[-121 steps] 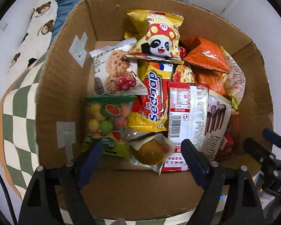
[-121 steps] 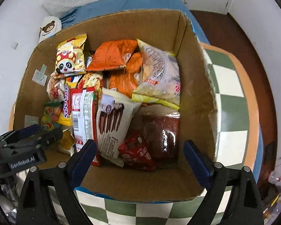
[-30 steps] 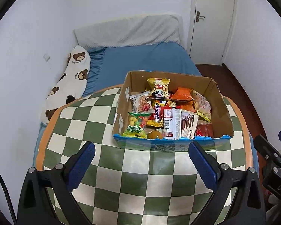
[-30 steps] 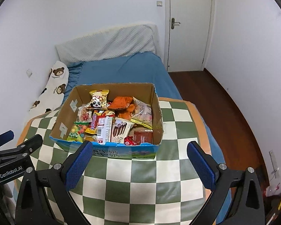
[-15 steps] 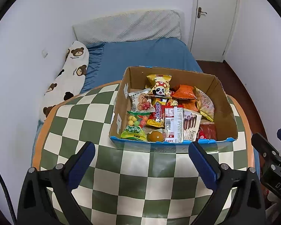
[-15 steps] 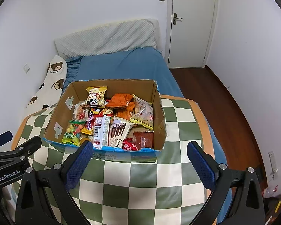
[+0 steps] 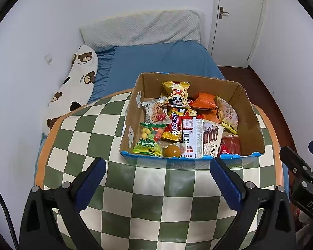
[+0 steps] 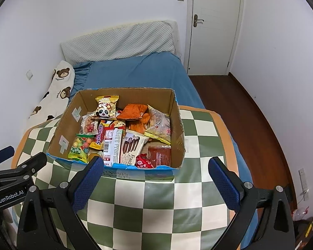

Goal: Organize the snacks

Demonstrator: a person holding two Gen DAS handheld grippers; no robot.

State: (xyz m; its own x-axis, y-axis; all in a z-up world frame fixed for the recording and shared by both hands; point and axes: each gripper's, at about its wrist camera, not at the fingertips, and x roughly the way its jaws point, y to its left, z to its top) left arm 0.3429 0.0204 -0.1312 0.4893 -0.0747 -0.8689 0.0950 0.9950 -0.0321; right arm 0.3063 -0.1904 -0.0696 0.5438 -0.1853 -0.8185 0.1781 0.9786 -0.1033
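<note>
An open cardboard box [image 7: 248,120] [image 8: 178,123] stands on the green-and-white checked tablecloth [image 7: 156,204] [image 8: 156,204]. It is packed with several snack packs: a yellow panda bag [image 7: 176,95] [image 8: 105,107], an orange bag [image 7: 203,102] [image 8: 133,111], a green candy bag [image 7: 149,140] [image 8: 80,146], a red-and-white pack [image 7: 192,137] and a Franzzi pack [image 8: 131,146]. My left gripper [image 7: 157,183] is open and empty, short of the box's near wall. My right gripper [image 8: 156,181] is also open and empty, in front of the box.
A bed with a blue sheet [image 7: 156,62] [image 8: 135,73] lies behind the table, with a bear-print pillow [image 7: 77,83] [image 8: 56,89] at its left. A white door [image 7: 237,20] [image 8: 215,25] and dark wood floor [image 8: 250,114] are at the right. The table edge curves near both sides.
Both grippers have pulled back and up from the box since four seconds ago, then eased slightly nearer over the last second. Both stay open and empty; the box has not moved.
</note>
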